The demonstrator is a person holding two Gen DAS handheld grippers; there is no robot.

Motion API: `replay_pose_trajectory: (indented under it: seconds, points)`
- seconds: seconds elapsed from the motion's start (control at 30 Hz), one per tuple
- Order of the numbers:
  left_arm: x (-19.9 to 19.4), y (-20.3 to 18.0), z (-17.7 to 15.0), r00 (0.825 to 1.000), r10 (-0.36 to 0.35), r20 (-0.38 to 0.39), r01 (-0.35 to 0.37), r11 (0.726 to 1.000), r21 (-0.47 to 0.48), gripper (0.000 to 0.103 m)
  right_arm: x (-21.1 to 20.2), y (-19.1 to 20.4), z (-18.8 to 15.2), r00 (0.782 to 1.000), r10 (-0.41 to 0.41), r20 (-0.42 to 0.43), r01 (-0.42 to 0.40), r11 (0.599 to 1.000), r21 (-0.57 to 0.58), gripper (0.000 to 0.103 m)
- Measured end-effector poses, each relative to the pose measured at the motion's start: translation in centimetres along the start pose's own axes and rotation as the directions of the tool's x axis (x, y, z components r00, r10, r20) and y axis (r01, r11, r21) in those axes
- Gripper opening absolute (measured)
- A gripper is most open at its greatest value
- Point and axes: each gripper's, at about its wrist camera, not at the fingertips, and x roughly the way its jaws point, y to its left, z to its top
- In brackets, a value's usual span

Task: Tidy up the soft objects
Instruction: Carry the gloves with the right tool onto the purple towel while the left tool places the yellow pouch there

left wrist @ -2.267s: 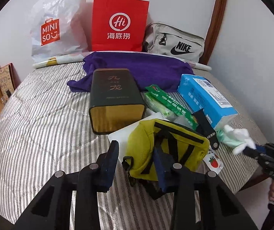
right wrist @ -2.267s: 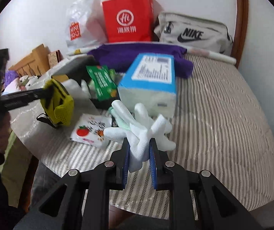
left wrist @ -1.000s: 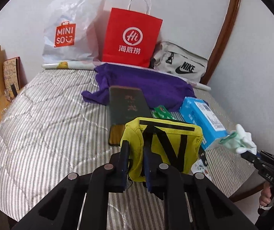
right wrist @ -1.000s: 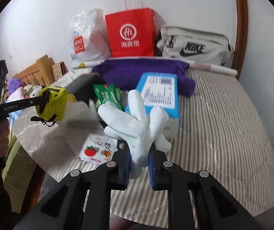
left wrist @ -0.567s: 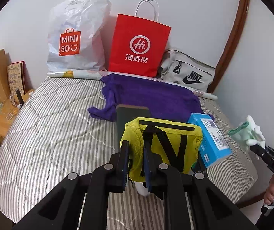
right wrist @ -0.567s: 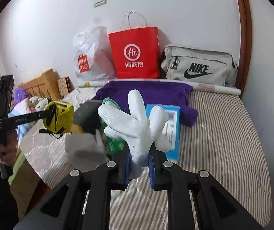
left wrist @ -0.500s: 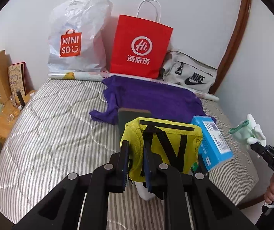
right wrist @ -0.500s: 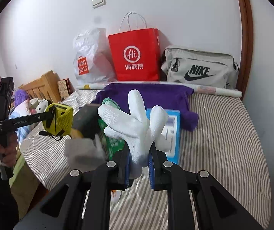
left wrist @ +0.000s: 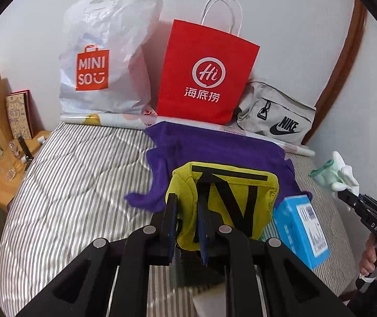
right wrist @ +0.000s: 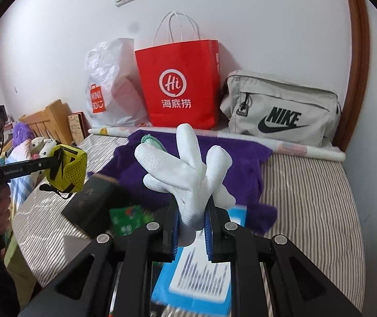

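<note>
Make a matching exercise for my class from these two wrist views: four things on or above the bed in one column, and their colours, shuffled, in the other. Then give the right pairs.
Things
1. pouch held in the left gripper
2. glove held in the right gripper
3. paper bag against the wall
4. cloth spread on the bed

Colours
A. purple
B. white
C. yellow with black straps
D. red

Pairs: 1-C, 2-B, 3-D, 4-A

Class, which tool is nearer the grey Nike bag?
Right. The right tool, holding the white glove, is nearer the Nike bag; the left tool is farther left.
</note>
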Motion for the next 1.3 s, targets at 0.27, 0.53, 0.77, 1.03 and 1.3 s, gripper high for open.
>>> replay_pose_trajectory:
  seconds: [0.27,0.53,0.77,1.03,1.3]
  points:
    - [5.4,-0.3,3.7,0.998,-0.012,-0.065,0.012,1.000,0.001,0.014,4.7,-2.0,2.5,0.999,-0.014,-0.035,0.014,1.000,0.003,0.016]
    - [10.9,-1.2,6.7,0.991,-0.025,-0.135,0.025,1.000,-0.001,0.014,8.9,-3.6,2.4,0.995,-0.014,-0.103,0.015,1.000,0.008,0.016]
    - [15.7,-2.3,8.2,0.982,0.004,-0.189,0.000,1.000,0.023,0.014,12.2,-4.7,2.1,0.985,-0.018,-0.169,0.016,1.000,-0.014,0.016]
    - [19.7,-2.1,9.0,0.970,0.033,-0.241,-0.026,0.999,0.033,0.014,15.2,-6.0,2.1,0.969,-0.025,-0.246,0.025,1.000,-0.004,0.016]
    - [21.2,-2.0,9.2,0.959,0.054,-0.278,-0.047,0.998,0.032,0.016,16.7,-6.4,1.9,0.956,-0.008,-0.294,0.013,1.000,0.014,0.018]
